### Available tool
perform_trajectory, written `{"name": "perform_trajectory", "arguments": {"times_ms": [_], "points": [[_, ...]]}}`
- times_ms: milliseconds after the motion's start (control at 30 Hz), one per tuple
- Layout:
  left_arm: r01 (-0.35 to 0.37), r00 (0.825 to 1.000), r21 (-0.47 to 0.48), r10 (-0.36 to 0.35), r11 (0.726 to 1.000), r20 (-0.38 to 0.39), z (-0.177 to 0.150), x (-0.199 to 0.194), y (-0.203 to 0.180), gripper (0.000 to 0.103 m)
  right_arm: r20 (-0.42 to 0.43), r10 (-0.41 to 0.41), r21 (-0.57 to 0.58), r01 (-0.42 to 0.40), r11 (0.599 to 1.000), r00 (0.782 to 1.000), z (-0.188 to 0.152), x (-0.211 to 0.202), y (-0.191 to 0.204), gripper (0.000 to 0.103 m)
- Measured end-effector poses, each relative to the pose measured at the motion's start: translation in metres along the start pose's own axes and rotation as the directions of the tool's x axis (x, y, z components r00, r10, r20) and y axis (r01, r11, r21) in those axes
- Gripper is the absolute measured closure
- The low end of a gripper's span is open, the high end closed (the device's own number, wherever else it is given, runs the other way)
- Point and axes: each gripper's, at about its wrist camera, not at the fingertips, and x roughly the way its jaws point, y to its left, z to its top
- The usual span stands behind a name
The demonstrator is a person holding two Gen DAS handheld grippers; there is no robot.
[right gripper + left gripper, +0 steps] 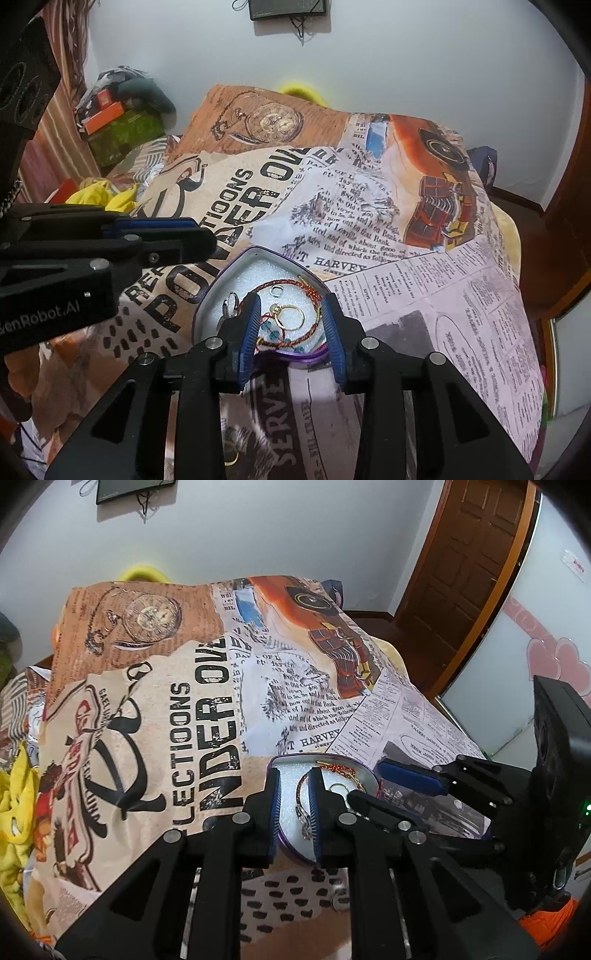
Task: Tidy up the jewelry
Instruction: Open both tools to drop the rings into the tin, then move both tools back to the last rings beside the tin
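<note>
A purple heart-shaped tin (218,284) lined with white foam lies on the printed bedspread. It holds a gold ring (291,317), a red-and-gold braided bracelet (295,284) and a blue-beaded piece (273,332). My right gripper (291,325) hangs just above the tin, open, and its pads straddle the jewelry without touching it. My left gripper (294,805) hovers over the tin's (288,762) left half with a narrow gap between its pads. A thin beaded chain (303,818) runs beside its right pad, and nothing is pinched. Each gripper also shows from the side in the other's view.
The newspaper-print bedspread (184,701) covers a bed. A small ring (340,902) lies on the cloth near the left gripper, and a gold ring (231,458) lies near the front edge. Yellow fabric (14,812) and boxes (107,107) sit at the left. A wooden door (469,572) stands at the right.
</note>
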Motion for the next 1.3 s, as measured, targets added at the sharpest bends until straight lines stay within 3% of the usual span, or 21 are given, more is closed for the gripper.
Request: {"name": "perform_trajectory", "arguments": {"times_ms": [367, 500, 733, 1000, 1300], "points": [[-0.041, 0.997, 0.063, 0.037, 0.997, 0.07, -0.016, -0.064, -0.032, 0.087, 0.057, 0.001, 0.046, -0.004, 0.999, 0.998, -0.009, -0.055, 0.003, 0.071], [-0.057, 0.994, 0.075, 0.05, 0.996, 0.099, -0.027, -0.085, -0.041, 0.072, 0.083, -0.012, 0.044, 0.008, 0.999, 0.997, -0.015, -0.078, 0.008, 0.071], [-0.075, 0.99, 0.079, 0.065, 0.994, 0.123, -0.051, -0.113, -0.051, 0.067, 0.118, -0.031, 0.042, 0.027, 0.999, 0.993, -0.027, -0.108, 0.018, 0.058], [-0.075, 0.994, 0.067, 0.069, 0.995, 0.087, -0.076, -0.112, -0.052, 0.066, 0.112, -0.041, 0.045, 0.036, 0.998, 0.993, -0.043, -0.118, 0.022, 0.058], [-0.1, 0.995, 0.073, 0.098, 0.992, 0.023, -0.097, -0.091, -0.05, 0.066, 0.046, -0.048, 0.055, 0.046, 0.997, 0.998, -0.062, -0.103, 0.019, 0.058]]}}
